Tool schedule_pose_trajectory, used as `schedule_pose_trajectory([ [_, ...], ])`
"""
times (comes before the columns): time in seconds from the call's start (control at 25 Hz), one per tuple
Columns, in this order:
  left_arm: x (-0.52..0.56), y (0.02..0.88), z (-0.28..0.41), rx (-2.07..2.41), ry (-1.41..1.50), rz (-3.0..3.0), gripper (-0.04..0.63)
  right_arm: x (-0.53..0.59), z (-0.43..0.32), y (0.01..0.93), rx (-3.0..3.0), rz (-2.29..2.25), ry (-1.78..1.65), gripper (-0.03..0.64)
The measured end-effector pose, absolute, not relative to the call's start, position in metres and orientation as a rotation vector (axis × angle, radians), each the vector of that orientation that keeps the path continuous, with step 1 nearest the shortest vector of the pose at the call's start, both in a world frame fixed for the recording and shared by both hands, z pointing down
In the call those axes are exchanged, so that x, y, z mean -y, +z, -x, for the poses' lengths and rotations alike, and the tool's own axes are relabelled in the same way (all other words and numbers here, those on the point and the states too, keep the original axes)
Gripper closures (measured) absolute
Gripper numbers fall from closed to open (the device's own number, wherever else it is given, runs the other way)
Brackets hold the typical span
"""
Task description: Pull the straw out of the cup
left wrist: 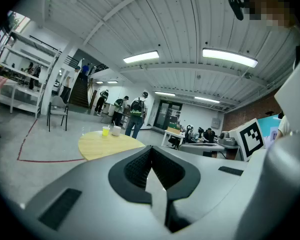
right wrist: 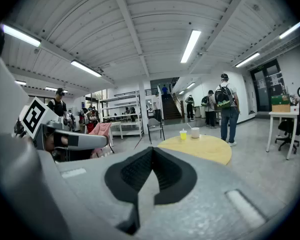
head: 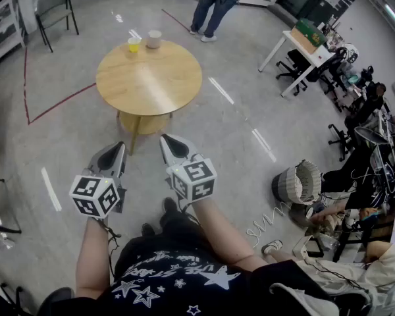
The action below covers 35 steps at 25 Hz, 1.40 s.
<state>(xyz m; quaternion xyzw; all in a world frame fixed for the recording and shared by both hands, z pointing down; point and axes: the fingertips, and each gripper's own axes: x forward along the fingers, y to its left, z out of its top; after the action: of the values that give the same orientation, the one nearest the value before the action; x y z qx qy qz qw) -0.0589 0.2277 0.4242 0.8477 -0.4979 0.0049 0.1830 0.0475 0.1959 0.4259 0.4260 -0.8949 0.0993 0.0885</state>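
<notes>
A small yellow cup [head: 134, 44] stands at the far edge of a round wooden table [head: 148, 78], with a white cup [head: 154, 39] next to it. In the right gripper view the yellow cup [right wrist: 183, 134] and white cup [right wrist: 195, 132] show far off, and a thin straw [right wrist: 189, 127] rises between them; which cup holds it I cannot tell. Both grippers hang well short of the table, above the floor. My left gripper [head: 116, 150] is shut and empty, its jaws meeting at the tip. My right gripper [head: 169, 142] is likewise shut with nothing in it.
A person in jeans [head: 214, 5] stands just beyond the table. A chair [head: 56, 8] is at the far left, a white desk [head: 301, 46] at the right, and a round bin [head: 296, 183] with clutter near my right side. Red tape lines [head: 59, 103] cross the floor.
</notes>
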Motion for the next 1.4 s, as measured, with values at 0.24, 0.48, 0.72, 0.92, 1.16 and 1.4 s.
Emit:
schedule_pose_trajectory([
  [0.24,-0.226,0.434,0.063,1.400,0.031,-2.391,0.589,-0.196,-0.035,0.435,2.660,-1.251,0.288,0.618],
  [0.48,-0.234,0.437,0.075,1.396,0.022,-2.370,0.589,-0.205,-0.023,0.437,2.654,-1.256,0.290,0.618],
  [0.72,-0.243,0.441,0.092,1.402,0.000,-2.361,0.589,-0.209,-0.020,0.438,2.651,-1.292,0.272,0.618],
  [0.92,-0.245,0.443,0.098,1.397,-0.026,-2.357,0.589,-0.212,-0.027,0.445,2.623,-1.323,0.295,0.618],
  [1.16,-0.237,0.437,0.107,1.392,-0.033,-2.371,0.589,-0.198,-0.020,0.438,2.654,-1.344,0.267,0.618],
  [1.4,-0.206,0.443,0.105,1.398,-0.009,-2.374,0.589,-0.160,-0.021,0.446,2.662,-1.352,0.302,0.617],
])
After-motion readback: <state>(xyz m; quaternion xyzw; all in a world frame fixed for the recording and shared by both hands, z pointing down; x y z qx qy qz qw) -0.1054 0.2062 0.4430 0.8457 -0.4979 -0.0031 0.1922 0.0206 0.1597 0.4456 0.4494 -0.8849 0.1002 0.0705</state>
